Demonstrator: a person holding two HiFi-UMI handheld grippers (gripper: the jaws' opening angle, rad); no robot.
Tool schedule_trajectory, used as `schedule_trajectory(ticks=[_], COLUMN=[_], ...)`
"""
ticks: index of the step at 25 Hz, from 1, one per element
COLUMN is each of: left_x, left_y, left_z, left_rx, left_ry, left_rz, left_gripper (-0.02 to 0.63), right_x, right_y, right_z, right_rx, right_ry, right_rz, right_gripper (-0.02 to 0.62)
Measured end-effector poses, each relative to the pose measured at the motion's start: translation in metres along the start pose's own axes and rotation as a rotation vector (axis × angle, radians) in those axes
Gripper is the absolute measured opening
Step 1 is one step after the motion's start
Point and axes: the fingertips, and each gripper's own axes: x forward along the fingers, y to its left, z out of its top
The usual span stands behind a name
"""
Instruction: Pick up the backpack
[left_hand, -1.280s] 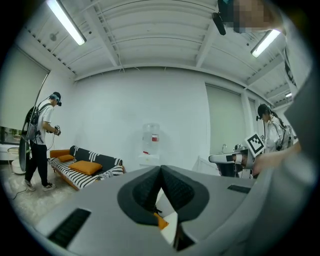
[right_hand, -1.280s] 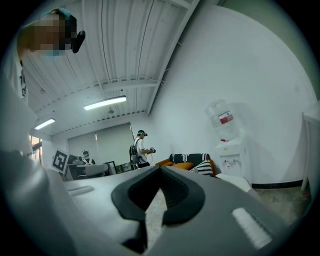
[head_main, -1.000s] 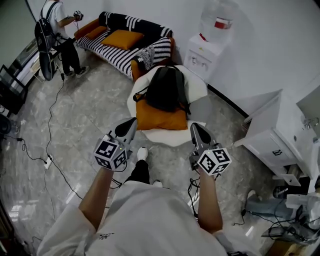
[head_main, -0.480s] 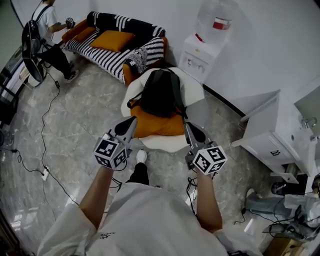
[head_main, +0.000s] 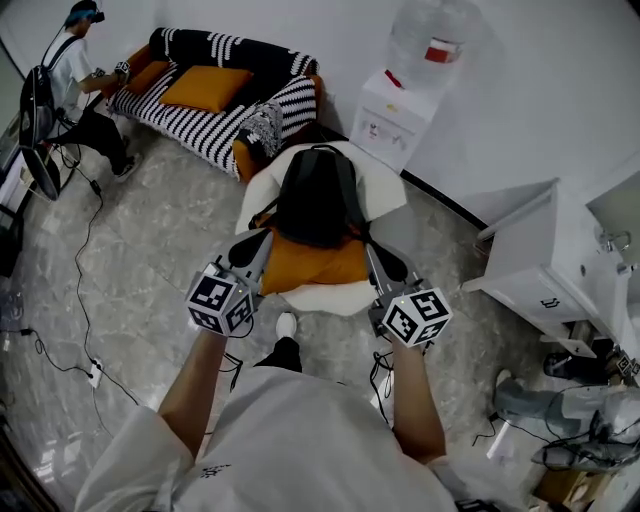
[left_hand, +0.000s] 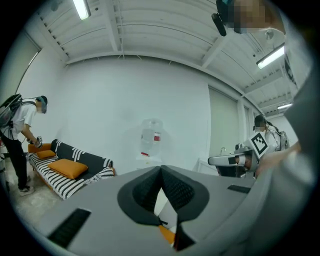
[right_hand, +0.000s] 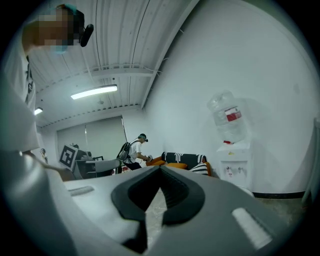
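Observation:
A black backpack (head_main: 315, 205) leans upright on a white round chair (head_main: 385, 185), with an orange cushion (head_main: 310, 262) under it. My left gripper (head_main: 262, 237) is shut and empty; it hovers at the chair's front left edge, short of the backpack. To the right, at the front edge of the chair, my right gripper (head_main: 373, 253) is also shut with nothing in it. In the left gripper view the closed left gripper (left_hand: 161, 168) points level toward a water dispenser (left_hand: 151, 142). The closed right gripper (right_hand: 160, 170) faces the sofa (right_hand: 182, 161); the backpack shows in neither gripper view.
A striped sofa (head_main: 215, 95) with orange cushions stands behind the chair at the left. A water dispenser (head_main: 400, 110) is against the wall, and a white cabinet (head_main: 545, 260) is at the right. Another person (head_main: 70, 90) stands by the sofa. Cables (head_main: 90, 300) trail over the marble floor.
Both grippers, still shut, have come forward to the chair; their tips now reach its front edge on either side of the orange cushion.

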Motion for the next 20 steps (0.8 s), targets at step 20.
schedule_trajectory(ticks=[20], left_x=[0.084], left_y=[0.102], left_z=[-0.014], left_rx=[-0.081], left_ry=[0.078], left_rz=[-0.141], left_gripper=[-0.005], right_x=[0.093], right_y=[-0.061], right_z=[0.001], right_rx=[0.061], right_ry=[0.045], right_rz=[-0.151], right_gripper=[0.003])
